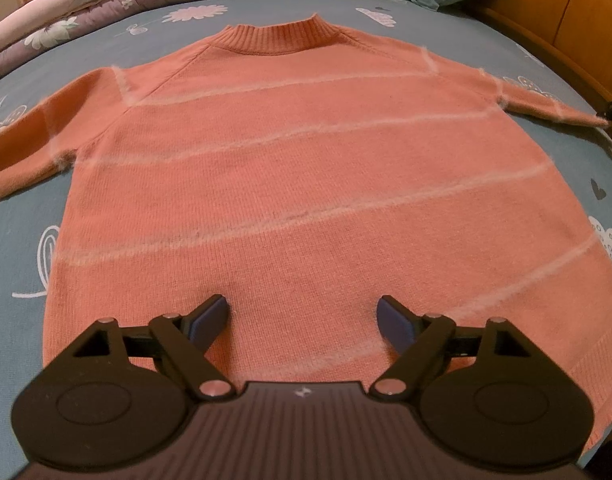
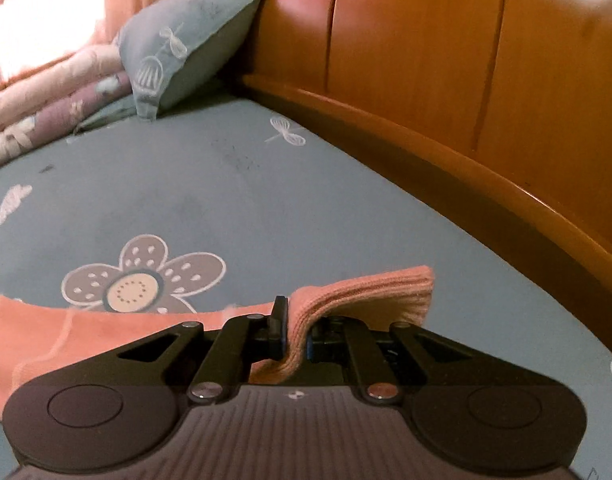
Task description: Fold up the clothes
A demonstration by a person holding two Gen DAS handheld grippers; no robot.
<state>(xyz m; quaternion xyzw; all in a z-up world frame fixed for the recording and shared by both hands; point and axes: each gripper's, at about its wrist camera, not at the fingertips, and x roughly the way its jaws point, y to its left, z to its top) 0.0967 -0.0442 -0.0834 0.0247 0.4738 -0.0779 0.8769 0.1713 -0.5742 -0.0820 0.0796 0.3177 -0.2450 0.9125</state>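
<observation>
Sweater (image 1: pixel 306 168) lies flat on the bed (image 1: pixel 22 240), collar far, hem near. I judge it soft, light, floppy; best taken by cuffs and hem corners. Left gripper (image 1: pixel 304 320) hangs wide apart over the hem, empty. Only the right view shows the right gripper (image 2: pixel 296 340) clamped on the cuff (image 2: pixel 366 292).

A home bedroom: wooden headboard (image 2: pixel 426 60), floral bedsheet (image 2: pixel 266 200), pillow (image 2: pixel 186 44).

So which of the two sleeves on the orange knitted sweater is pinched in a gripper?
The sleeve nearest the wooden headboard: the right gripper clamps its ribbed cuff.
</observation>
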